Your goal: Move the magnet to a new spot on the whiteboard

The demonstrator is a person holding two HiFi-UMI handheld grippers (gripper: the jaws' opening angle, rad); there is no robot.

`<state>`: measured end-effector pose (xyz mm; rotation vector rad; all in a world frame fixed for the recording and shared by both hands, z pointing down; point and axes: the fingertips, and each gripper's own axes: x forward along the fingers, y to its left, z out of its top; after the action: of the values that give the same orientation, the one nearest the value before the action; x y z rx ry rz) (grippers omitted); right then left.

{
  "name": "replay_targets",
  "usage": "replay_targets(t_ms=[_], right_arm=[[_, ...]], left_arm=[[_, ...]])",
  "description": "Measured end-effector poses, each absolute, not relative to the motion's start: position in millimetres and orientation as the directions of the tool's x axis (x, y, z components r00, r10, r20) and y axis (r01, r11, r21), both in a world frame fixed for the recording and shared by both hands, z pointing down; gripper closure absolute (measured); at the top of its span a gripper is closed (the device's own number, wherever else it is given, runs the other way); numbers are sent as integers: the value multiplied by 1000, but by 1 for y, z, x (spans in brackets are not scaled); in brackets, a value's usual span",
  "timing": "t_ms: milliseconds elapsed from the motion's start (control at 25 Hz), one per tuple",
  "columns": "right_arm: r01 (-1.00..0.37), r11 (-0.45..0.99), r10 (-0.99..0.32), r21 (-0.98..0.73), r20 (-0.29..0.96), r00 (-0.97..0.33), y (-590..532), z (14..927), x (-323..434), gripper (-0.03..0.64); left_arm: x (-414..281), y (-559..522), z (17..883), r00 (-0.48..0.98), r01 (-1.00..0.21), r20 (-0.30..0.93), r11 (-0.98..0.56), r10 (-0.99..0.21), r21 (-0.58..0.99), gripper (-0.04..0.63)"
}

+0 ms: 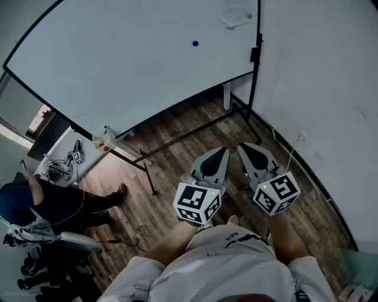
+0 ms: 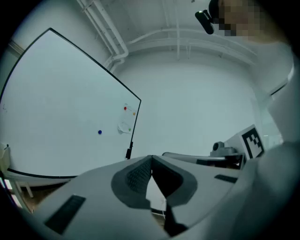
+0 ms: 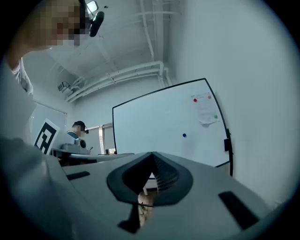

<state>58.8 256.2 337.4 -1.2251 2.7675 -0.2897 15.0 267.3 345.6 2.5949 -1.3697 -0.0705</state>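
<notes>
Pointing level and side by side in front of the person's body, the left gripper (image 1: 220, 154) and right gripper (image 1: 248, 150) both face the whiteboard (image 1: 118, 59) and stand well apart from it, over the wood floor (image 1: 171, 153). The left gripper's jaws are closed, pads meeting at the tips, with nothing between them. The right gripper's jaws are pressed together the same way and are likewise empty. Each gripper's marker cube sits at its rear, close to the person's legs. The blue magnet (image 1: 195, 43) is stuck on the board far ahead of both tips. In the left gripper view it lies up and to the left of the jaw tips; in the right gripper view it lies up and to the right of them. Beyond the magnet, toward the board's far edge, a sheet of paper (image 1: 236, 16) is pinned with a green dot (image 1: 250, 16) at its corner, and the right gripper view shows a red dot (image 3: 195, 100) and an orange dot (image 3: 208, 97) above the sheet. A small black holder (image 1: 254, 54) clings to the board's frame on that same edge, ahead of the right gripper. Off to the left of the left gripper, past the board's stand, another person (image 1: 47, 203) sits by a cluttered bench. A white wall (image 1: 319, 88) runs along the right gripper's outer side.
</notes>
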Motion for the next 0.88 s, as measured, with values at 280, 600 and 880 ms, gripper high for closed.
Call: replay_targets(t_ms=[280,600,880], right_arm=[[-701,675,-723,-231,-20,-690,258,336,58,603],[-678,687,-709,-262,-38,-704,256,337,64,603],[-663,699,-697,-267,-47,-716,255,345,78,603]], left_arm=[[16,268,345,562,-816,57,-543,-825,197,584],[21,266,347,552,-824,70,-531,-831,197,583],[30,267,352,516,-849,74,-497,-854,181,584]])
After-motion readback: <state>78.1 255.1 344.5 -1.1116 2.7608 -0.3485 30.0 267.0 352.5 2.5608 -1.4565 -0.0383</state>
